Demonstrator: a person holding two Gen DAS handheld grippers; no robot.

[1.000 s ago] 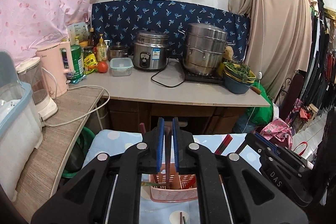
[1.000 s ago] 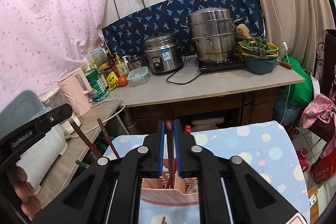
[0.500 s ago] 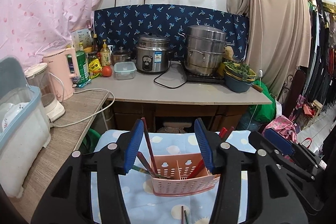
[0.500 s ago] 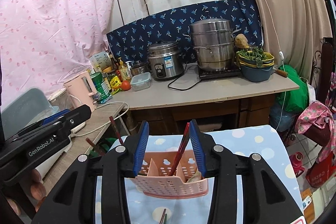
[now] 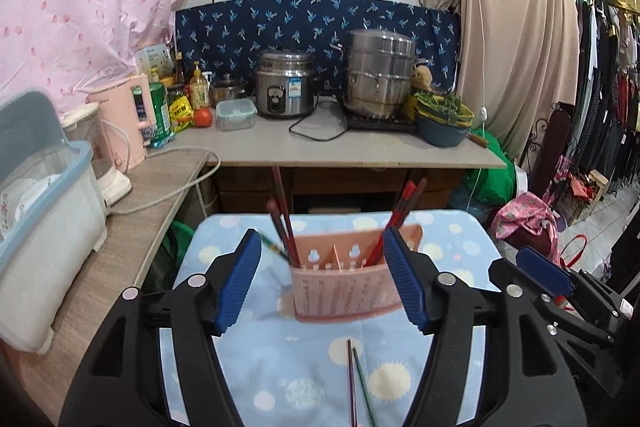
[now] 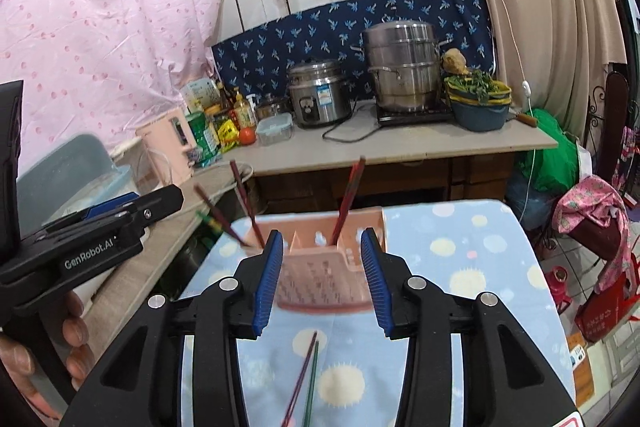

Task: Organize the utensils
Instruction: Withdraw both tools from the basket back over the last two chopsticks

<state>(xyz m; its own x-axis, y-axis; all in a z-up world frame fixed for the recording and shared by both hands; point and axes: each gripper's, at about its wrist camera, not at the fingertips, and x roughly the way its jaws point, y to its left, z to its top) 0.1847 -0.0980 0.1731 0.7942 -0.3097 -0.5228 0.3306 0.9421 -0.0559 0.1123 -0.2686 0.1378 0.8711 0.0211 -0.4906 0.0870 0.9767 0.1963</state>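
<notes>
Chopsticks (image 5: 282, 227) stand in pink holder (image 5: 344, 287); both tools (image 5: 322, 283) (image 6: 322, 283) spread, empty.

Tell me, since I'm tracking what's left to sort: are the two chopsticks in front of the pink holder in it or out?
Out. The two chopsticks lie flat on the dotted blue cloth in front of the pink holder.

Before my jaws a caddy (image 5: 344, 287) stands on the table (image 5: 448, 247); chopsticks (image 5: 280, 223) in it, two loose chopsticks (image 5: 356, 379) nearer me.
</notes>
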